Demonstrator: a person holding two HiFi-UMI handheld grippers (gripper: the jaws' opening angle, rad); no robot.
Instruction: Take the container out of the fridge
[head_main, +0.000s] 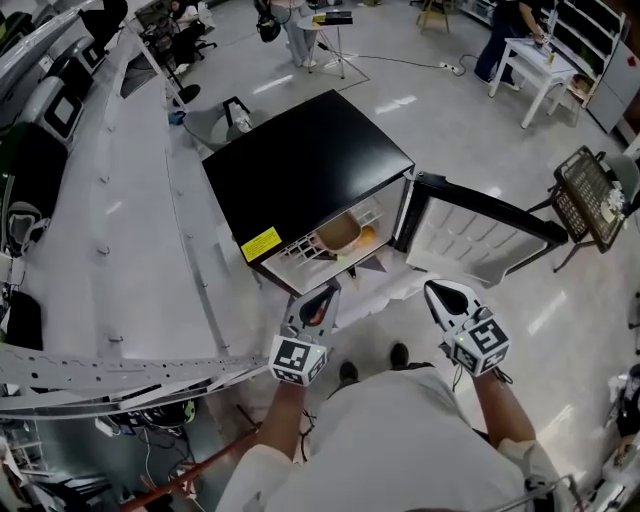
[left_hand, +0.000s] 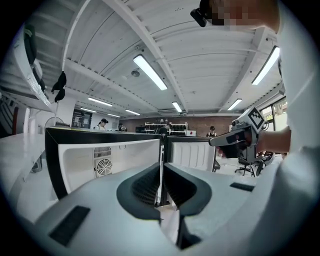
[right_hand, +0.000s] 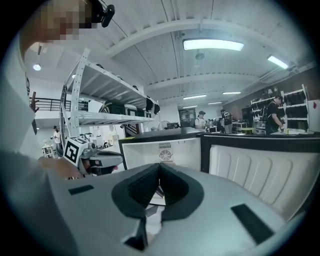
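Fridge (head_main: 300, 170) on floor, door (head_main: 480, 235) swung wide to the right in head view. Container (head_main: 340, 232), tan, sits on wire shelf (head_main: 300, 248) inside, near the front of the opening, w/ a small orange item just beside it on the door side. Long axis not readable from above; looks squat. Container lies ahead of and a bit beyond left gripper (head_main: 325, 292), which points almost straight at the opening. Right gripper (head_main: 437, 290) is off to the side, facing the door's inner panel, so left is nearer; judge left for the reach. Left gripper (left_hand: 161, 187): jaws together, nothing btwn them. Right gripper (right_hand: 159, 185): jaws together too, empty. Neither touches fridge or container. Gripper views show fridge back wall and fan, no container. Either gripper must open before reaching in.
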